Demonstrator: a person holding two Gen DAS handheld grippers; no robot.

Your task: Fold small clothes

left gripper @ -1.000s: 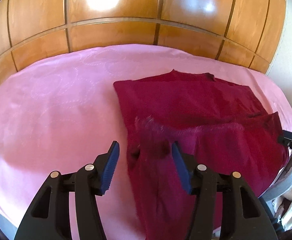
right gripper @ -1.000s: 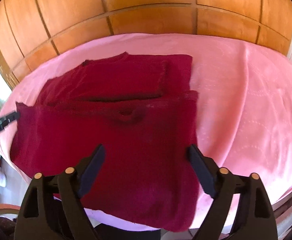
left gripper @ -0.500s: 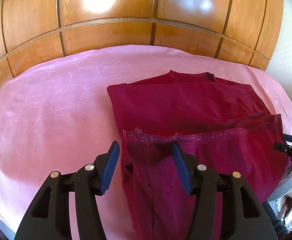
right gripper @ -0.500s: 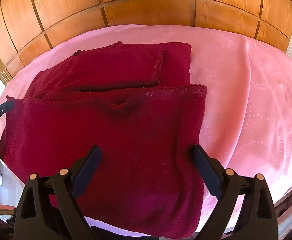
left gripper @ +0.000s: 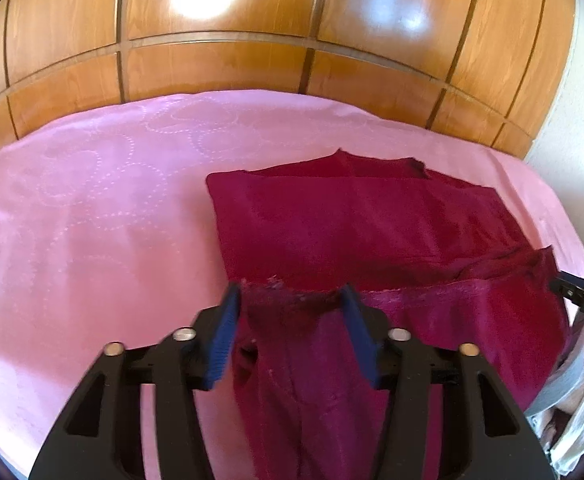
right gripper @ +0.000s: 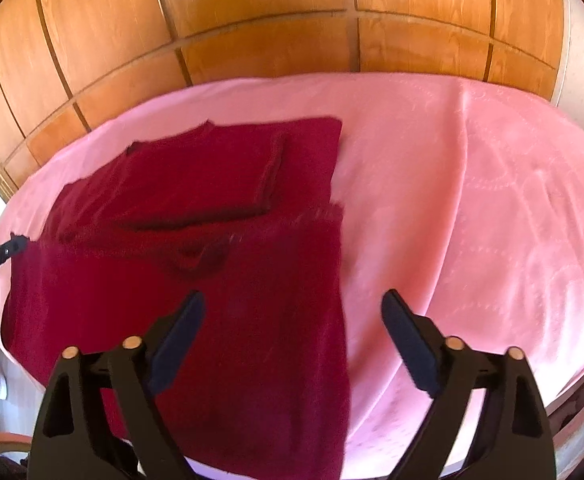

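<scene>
A dark red garment (left gripper: pixel 352 232) lies partly folded on the pink bed cover (left gripper: pixel 92 240), and its near part hangs over the bed's front edge. My left gripper (left gripper: pixel 290 312) has its blue pads on either side of the frayed hem, which bunches between them. The jaws are closing and still stand apart. In the right wrist view the garment (right gripper: pixel 212 280) has a folded panel (right gripper: pixel 212 184) on top. My right gripper (right gripper: pixel 292 320) hovers wide over the garment's right edge. Its jaws are closing and pinch nothing. Each gripper's tip shows at the edge of the other's view.
Glossy wooden panels (left gripper: pixel 252 20) rise behind the bed. A white wall (left gripper: pixel 572 120) stands at the right. Pale cloth and clutter (left gripper: pixel 572 432) lie beside the bed's near right corner. Bare pink cover (right gripper: pixel 472 220) spreads to the garment's right.
The left jaws have narrowed and the hem now sits at their tips. The right gripper has shifted right, so the garment's right edge lies between its fingers, and its jaws have narrowed a little.
</scene>
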